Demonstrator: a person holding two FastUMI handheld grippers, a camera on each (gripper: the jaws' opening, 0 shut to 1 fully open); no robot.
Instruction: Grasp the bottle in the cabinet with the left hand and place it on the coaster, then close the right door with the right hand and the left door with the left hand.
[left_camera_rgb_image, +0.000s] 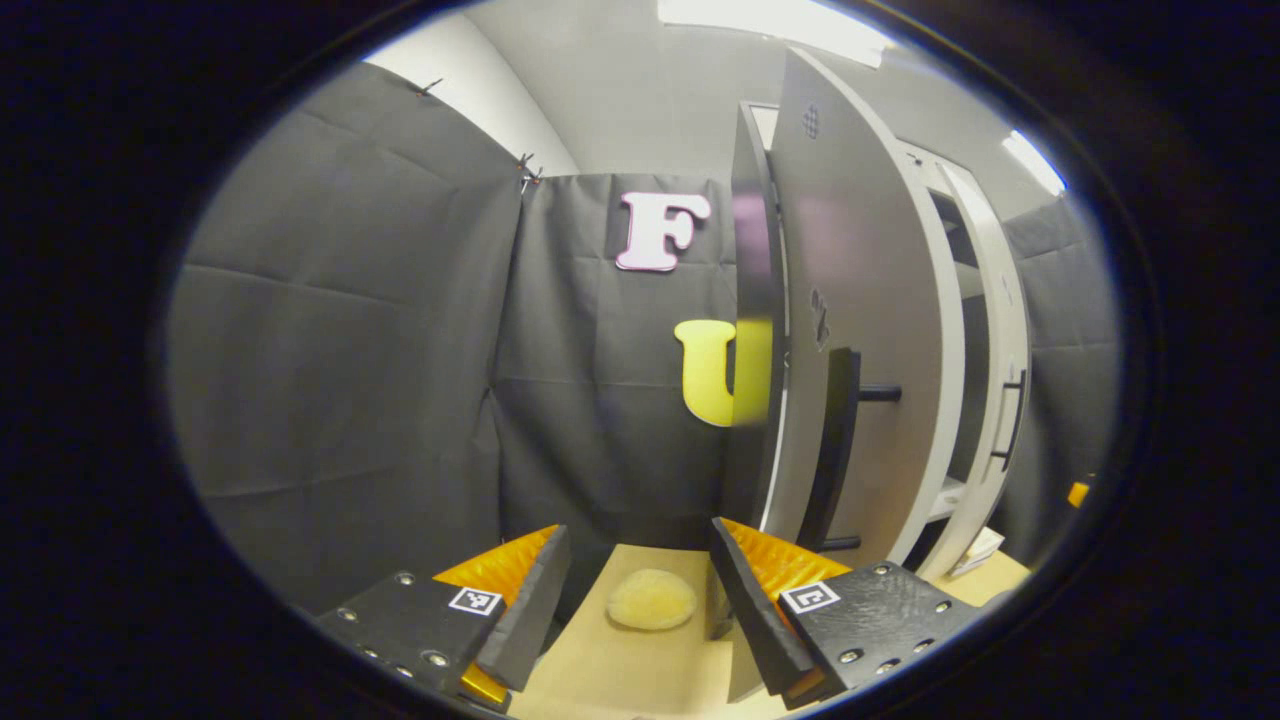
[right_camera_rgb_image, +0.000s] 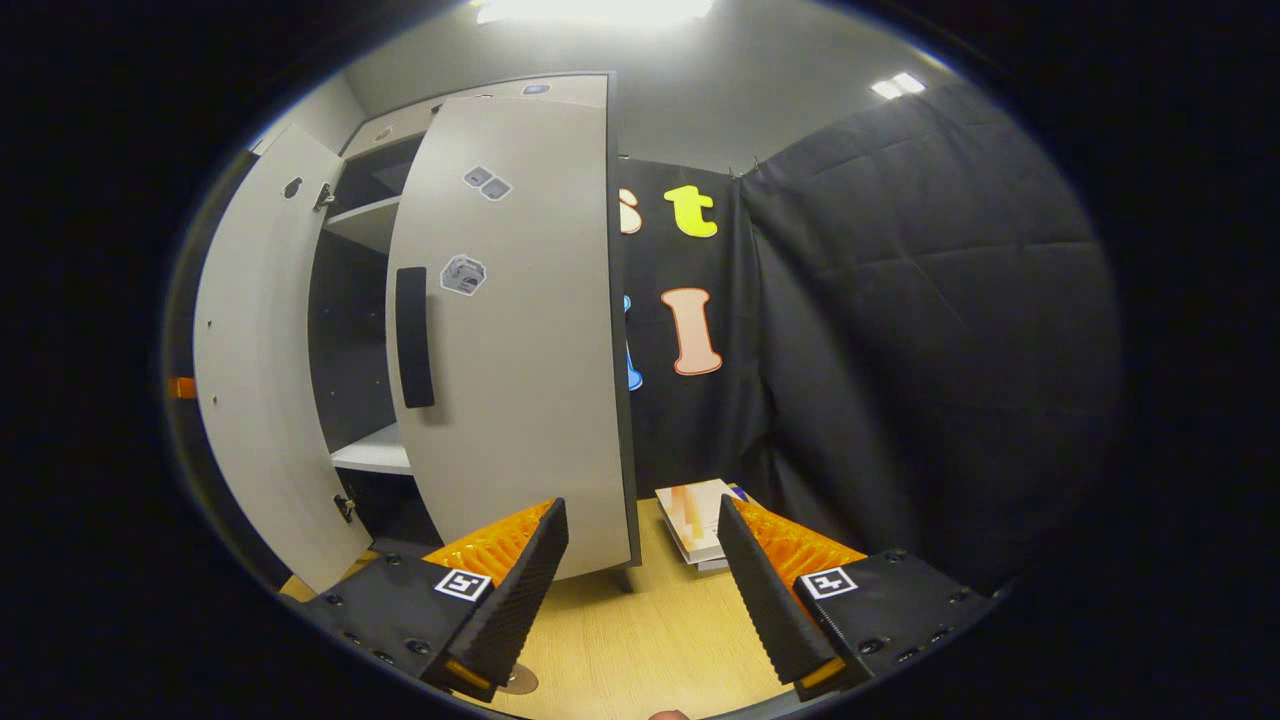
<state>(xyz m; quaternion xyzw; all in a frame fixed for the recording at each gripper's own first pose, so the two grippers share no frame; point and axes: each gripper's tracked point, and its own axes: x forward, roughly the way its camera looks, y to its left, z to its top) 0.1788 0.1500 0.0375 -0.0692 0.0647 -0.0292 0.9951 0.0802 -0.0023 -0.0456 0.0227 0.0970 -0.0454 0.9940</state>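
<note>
My left gripper (left_camera_rgb_image: 640, 535) is open and low over the wooden table (left_camera_rgb_image: 610, 670). A round tan coaster (left_camera_rgb_image: 652, 600) lies on the table just ahead, between its fingers. To its right stands the cabinet's left door (left_camera_rgb_image: 860, 330), swung open, with a black handle (left_camera_rgb_image: 835, 440). The right door (left_camera_rgb_image: 1005, 370) is open behind it. My right gripper (right_camera_rgb_image: 641, 505) is also open and empty. It faces the outer side of the right door (right_camera_rgb_image: 510, 330) and its black handle (right_camera_rgb_image: 413, 337). Farther left are the left door's inner side (right_camera_rgb_image: 250, 370) and a white shelf (right_camera_rgb_image: 375, 455) in the dark interior.
A stack of books or papers (right_camera_rgb_image: 695, 520) lies on the table (right_camera_rgb_image: 640, 640) by the wall, right of the cabinet. Black cloth walls close in behind the coaster and on both sides. A small orange piece (right_camera_rgb_image: 180, 388) shows past the left door.
</note>
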